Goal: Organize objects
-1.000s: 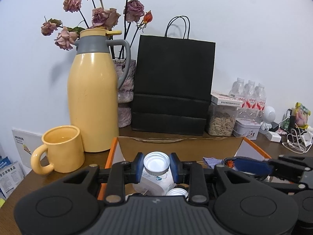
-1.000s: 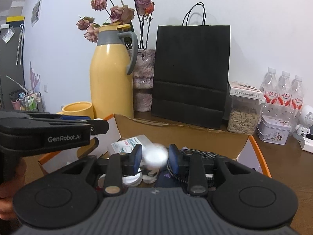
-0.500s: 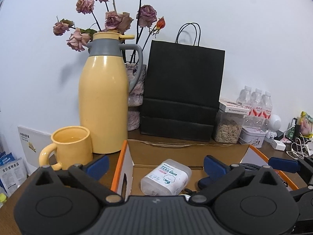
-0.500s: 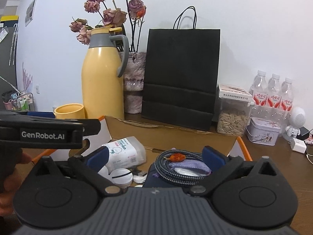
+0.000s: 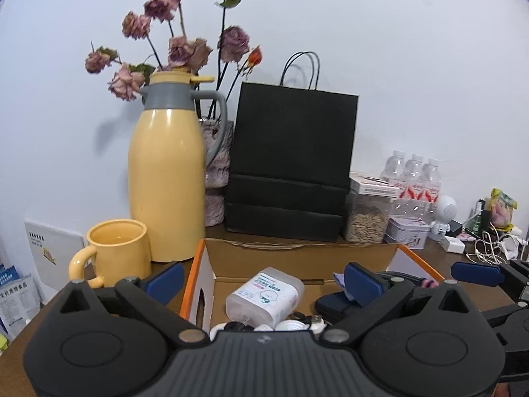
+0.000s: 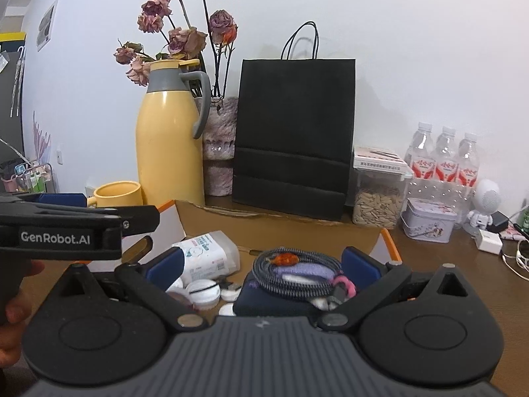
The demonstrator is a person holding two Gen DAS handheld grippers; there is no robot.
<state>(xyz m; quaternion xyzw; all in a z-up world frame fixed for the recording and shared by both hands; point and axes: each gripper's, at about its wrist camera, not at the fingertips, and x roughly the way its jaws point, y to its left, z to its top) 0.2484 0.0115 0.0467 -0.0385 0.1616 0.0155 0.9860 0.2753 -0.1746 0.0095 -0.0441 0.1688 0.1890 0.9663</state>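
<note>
**A:** ok so what's the setup here, biggest stuff first?

**B:** Brown table (image 6: 446, 284) against a white wall. At the back stands a black paper bag (image 5: 292, 162), upright, handles up. Left of it is a tall yellow thermos jug (image 5: 167, 178) with a grey collar, and a fuzzy vase of dried roses (image 5: 178, 46) peeks out between the two. Front and centre is the open cardboard box (image 5: 297, 258) with orange edges, where the loose stuff sits.

**A:** and the grippers?

**B:** Left gripper (image 5: 264, 279) has its blue pads spread wide, nothing between them, hovering over the near left part of the box. Right gripper (image 6: 261, 263) is just as wide apart and empty, over the right part of the box. From the right wrist view the left one appears side-on, with a bit of the person's hand (image 6: 13, 307) on its grip.

**A:** what's inside the box?

**B:** A clear plastic tub with a white label (image 5: 266, 294) lies on its side toward the left. To its right a dark blue pouch (image 6: 274, 297) has a coiled braided cable (image 6: 294, 271) on top, with a small orange thing resting on the coil. A few white round caps (image 6: 203, 292) are scattered at the near edge between tub and pouch.

**A:** anything else around?

**B:** A yellow mug (image 5: 117, 253) sits just beside the thermos, outside the box. To the right of the bag are a seed jar (image 6: 378, 198), water bottles (image 6: 444, 158) and a small tin (image 6: 428, 221).
</note>
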